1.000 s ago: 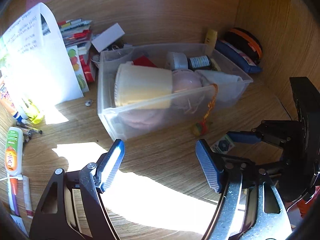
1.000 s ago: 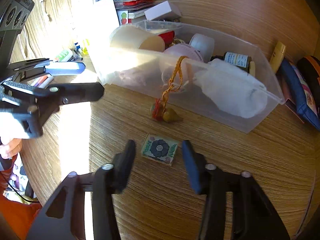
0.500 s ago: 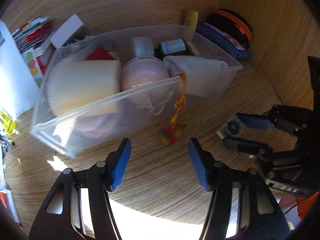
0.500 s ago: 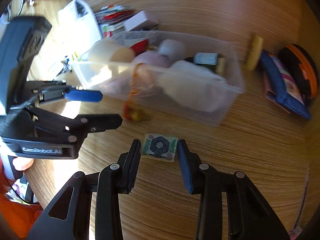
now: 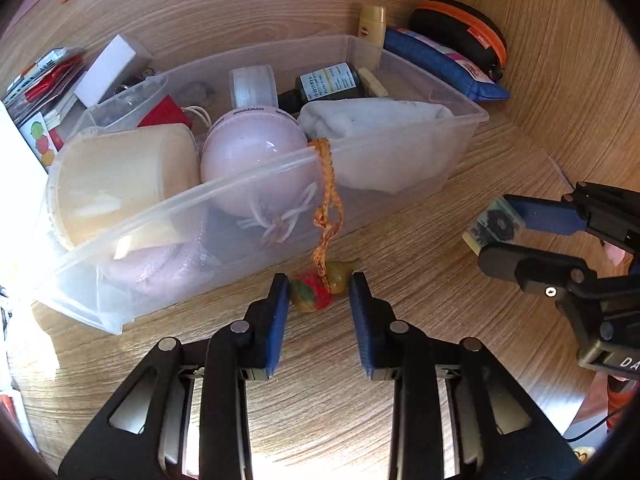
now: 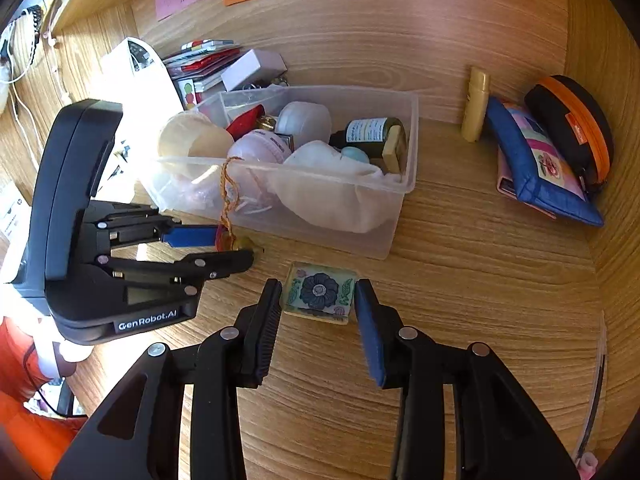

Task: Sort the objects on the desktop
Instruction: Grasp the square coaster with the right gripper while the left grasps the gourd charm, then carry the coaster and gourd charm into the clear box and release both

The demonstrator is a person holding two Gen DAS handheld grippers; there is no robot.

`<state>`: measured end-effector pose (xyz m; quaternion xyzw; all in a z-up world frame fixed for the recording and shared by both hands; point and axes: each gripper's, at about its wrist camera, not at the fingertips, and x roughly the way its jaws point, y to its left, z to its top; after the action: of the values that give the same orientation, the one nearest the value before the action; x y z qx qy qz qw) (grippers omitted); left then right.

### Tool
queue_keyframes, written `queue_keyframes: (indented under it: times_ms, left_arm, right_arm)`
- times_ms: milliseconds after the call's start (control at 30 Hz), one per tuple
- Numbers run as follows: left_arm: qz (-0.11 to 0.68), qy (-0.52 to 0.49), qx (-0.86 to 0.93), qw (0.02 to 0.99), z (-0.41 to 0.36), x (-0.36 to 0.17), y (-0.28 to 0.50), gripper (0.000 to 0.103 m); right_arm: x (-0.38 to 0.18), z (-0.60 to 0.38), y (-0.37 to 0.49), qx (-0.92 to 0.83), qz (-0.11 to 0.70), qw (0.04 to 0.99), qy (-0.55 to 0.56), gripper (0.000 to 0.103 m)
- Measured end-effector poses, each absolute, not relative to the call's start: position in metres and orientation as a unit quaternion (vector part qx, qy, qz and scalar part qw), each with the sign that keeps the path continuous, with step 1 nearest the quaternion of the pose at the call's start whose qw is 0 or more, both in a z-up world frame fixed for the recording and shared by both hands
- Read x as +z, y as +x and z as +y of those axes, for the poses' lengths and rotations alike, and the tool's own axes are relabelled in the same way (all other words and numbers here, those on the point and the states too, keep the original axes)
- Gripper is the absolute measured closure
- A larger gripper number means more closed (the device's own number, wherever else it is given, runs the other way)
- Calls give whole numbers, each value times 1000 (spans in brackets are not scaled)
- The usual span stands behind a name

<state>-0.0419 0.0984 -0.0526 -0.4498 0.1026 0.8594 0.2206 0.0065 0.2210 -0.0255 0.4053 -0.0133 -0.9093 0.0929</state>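
A clear plastic bin (image 5: 400,176) (image 6: 400,216) on the wooden desk holds a cream cup, a pink ball, a white cloth and a small bottle. An orange cord (image 5: 326,204) hangs over its front wall down to a small red-green-yellow charm (image 5: 320,286) on the desk. My left gripper (image 5: 319,294) (image 6: 240,246) straddles the charm, jaws narrowly open, pads beside it. My right gripper (image 6: 318,300) (image 5: 490,230) is closed onto a flat square flower-patterned tile (image 6: 319,293) (image 5: 494,226), pads at its two sides.
A blue pouch (image 6: 536,168), a black and orange case (image 6: 572,128) and a yellow tube (image 6: 474,104) lie at the back right by the side wall. Booklets and a white box (image 5: 112,70) are behind the bin at left. Sticky notes hang on the back wall.
My left gripper moved forward and right to the charm and narrowed around it. My right gripper advanced onto the flower tile and closed against its sides.
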Motion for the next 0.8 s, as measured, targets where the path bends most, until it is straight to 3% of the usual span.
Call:
queue_keyframes:
  times_ms: [467,800]
  left_arm:
    - [86,-385,886,243,79,7,-23,72]
    - [98,-363,903,210,70,25,-56,72]
  right_arm:
    - [2,217,4,-925,-15,96,367,69]
    - [18,215,-22,-933,-13,89,348,69]
